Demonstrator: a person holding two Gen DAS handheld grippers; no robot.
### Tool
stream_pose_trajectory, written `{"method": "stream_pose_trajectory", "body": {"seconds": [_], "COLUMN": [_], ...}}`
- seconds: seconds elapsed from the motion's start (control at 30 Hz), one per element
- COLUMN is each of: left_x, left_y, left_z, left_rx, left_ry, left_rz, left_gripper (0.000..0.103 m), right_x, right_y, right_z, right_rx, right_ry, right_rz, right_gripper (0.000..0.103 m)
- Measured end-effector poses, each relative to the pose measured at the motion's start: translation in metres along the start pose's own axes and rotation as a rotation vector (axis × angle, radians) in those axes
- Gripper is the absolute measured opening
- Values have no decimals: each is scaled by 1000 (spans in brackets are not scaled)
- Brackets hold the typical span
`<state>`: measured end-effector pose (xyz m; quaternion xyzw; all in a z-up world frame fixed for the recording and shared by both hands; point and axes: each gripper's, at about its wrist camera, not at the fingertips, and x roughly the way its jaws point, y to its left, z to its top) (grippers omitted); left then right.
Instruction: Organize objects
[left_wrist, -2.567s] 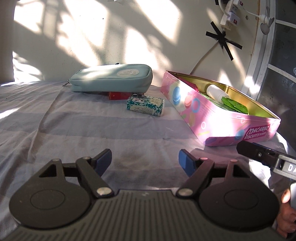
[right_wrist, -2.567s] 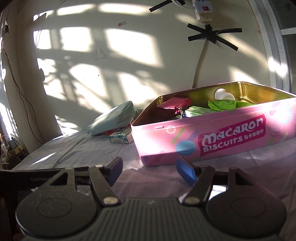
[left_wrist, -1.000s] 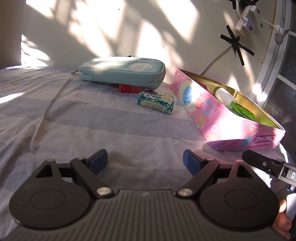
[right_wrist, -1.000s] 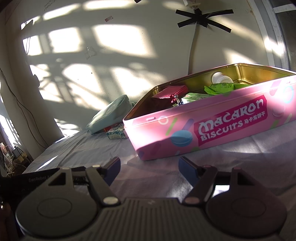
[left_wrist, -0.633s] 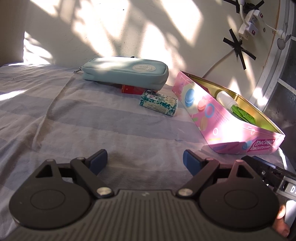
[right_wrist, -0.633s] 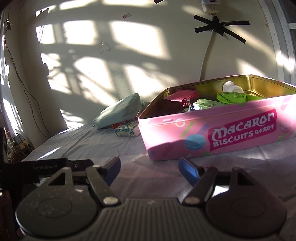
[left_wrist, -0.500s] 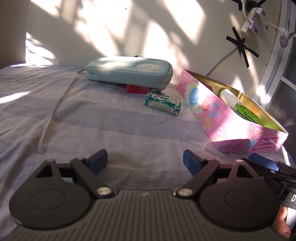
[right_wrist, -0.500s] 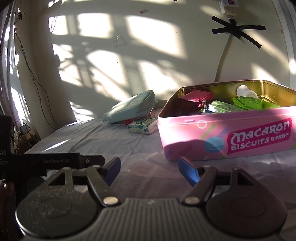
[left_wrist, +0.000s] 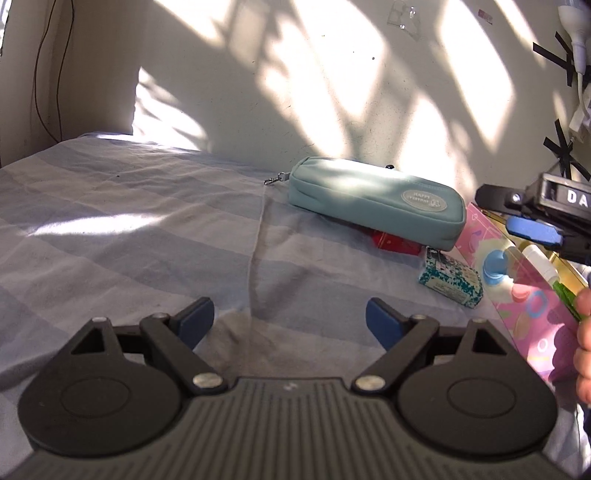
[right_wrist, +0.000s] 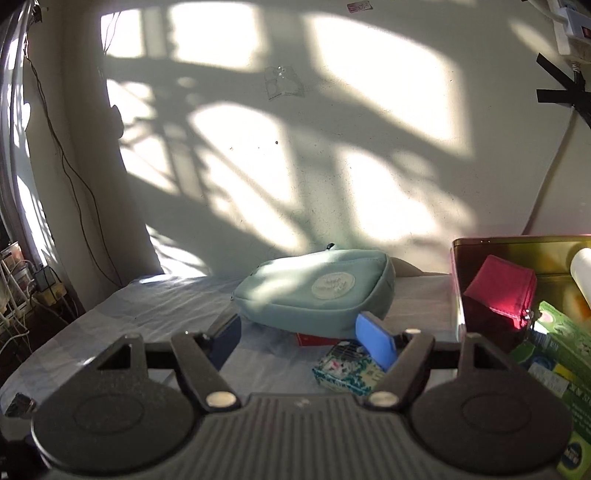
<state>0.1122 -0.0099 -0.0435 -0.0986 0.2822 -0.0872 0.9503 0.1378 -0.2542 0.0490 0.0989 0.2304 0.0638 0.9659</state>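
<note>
Both tools stand released, nothing between their blue pads: the left gripper (left_wrist: 290, 319) hangs over a wide, bare stretch of the striped grey-blue bedsheet (left_wrist: 129, 229), with free room to its left and ahead. The right gripper (right_wrist: 306, 336) hovers above the near corner of the open pink biscuit tin (left_wrist: 524, 295), its gold rim close at the right.

Just left of the tin lies a small teal-and-white patterned box (left_wrist: 450, 282). Behind it, a long pale-green zip pouch (left_wrist: 373, 201) rests on a flat red packet (left_wrist: 395, 242). Inside the tin show a crimson pouch (right_wrist: 502, 290), a white bottle (right_wrist: 583, 273) and green packets (right_wrist: 557, 350).

Since a second ago both views have swung left: the tin, then filling the right wrist view, now sits at its right edge, and the right gripper has risen into the left wrist view.

Sunlight and window shadows fall across the cream wall (right_wrist: 295, 166). Black tape crosses (left_wrist: 563, 151) hold a cable at far right.
</note>
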Motion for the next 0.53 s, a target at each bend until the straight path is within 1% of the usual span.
{"method": "stream_pose_trajectory", "body": {"seconds": [0.07,0.13,0.17,0.27,0.3,0.37,0.4,0.47,0.53], "left_x": [1,1,1,3,4,5,5,5,5], "left_y": [-3,-6,-6,-5,-3,-1,-1,0,1], "left_z": [-1,-1,-2,-1,0,0,0,0,0], "left_rx": [18,35,38,31,24,12,7,2,-3], "left_ry": [5,2,4,16,23,32,34,37,36], "left_rz": [-3,-4,-5,-10,-11,-11,-11,-10,-9], "left_gripper": [91,91,91,91,91,91,91,91,91], "right_x": [38,66,84,115,118,116,113,103,88], "right_y": [-3,-9,-18,-34,-37,-38,-35,-30,-23], "right_z": [18,25,25,14,11,6,7,8,12], "right_rx": [33,76,119,213,239,274,255,220,195], "right_ry": [18,47,82,194,199,179,162,120,85], "right_rz": [-84,-155,-185,-178,-168,-139,-143,-134,-112], "right_gripper": [73,77,79,79,78,68,65,51,43]}}
